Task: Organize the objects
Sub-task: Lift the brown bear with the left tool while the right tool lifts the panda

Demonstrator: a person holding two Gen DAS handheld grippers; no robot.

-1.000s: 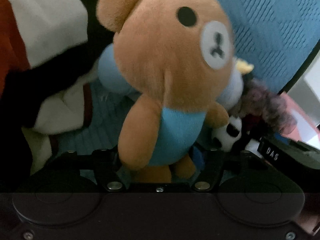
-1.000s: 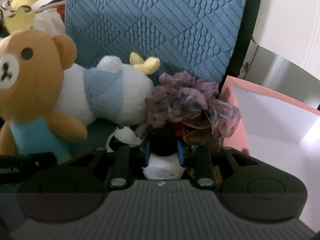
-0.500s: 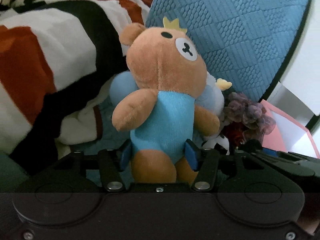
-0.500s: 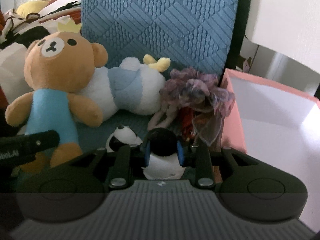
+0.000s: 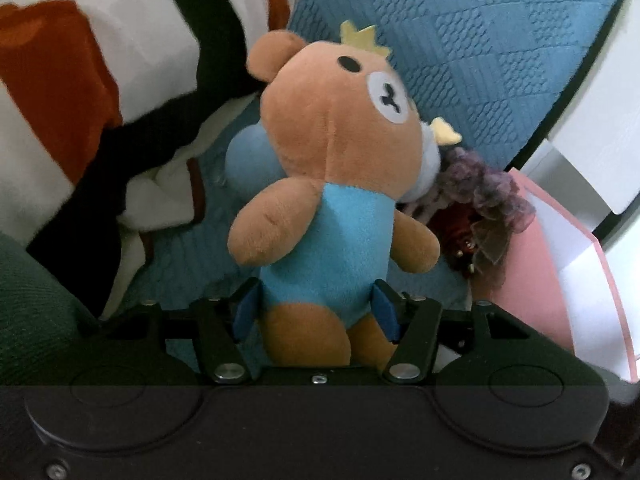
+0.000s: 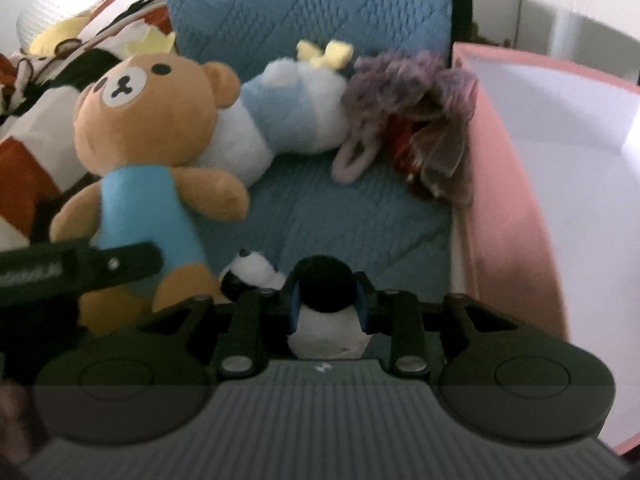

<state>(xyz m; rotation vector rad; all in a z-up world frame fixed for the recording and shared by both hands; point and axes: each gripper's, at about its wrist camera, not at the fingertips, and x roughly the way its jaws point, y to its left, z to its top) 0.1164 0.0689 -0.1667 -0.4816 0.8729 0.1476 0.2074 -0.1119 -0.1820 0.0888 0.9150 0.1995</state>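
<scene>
Bear plush [image 5: 320,184] fills the centre of the left wrist view, upright, brown with a blue torso and a small yellow crown; the left gripper [image 5: 316,312] has its 2 blue pads against either side of the torso just above the legs, so it is clamped on the bear, though its jaws have just been easing apart a little with the bear between them. In the right wrist view the same bear sits at centre left, with the left gripper's black finger crossing in front of its lower body. Right gripper [image 6: 326,306] at lower centre of its view grips a small black-and-white plush [image 6: 324,312], black head up between the 2 pads, white body below; its jaws have just widened slightly around that toy. Another small black-and-white toy [image 6: 250,272] lies just left of the right gripper, touching the bear's foot. Blue-and-white plush [image 6: 288,120] with a yellow bow lies on its side behind the bear, against the blue quilted cushion [image 6: 304,12] at top centre. Purple frilly item [image 6: 416,88] sits to the right of it, touching the pink box [image 6: 504,184] that runs down the right edge, white inside. Striped orange, white and black blanket [image 5: 80,92] covers the upper left of the left wrist view
</scene>
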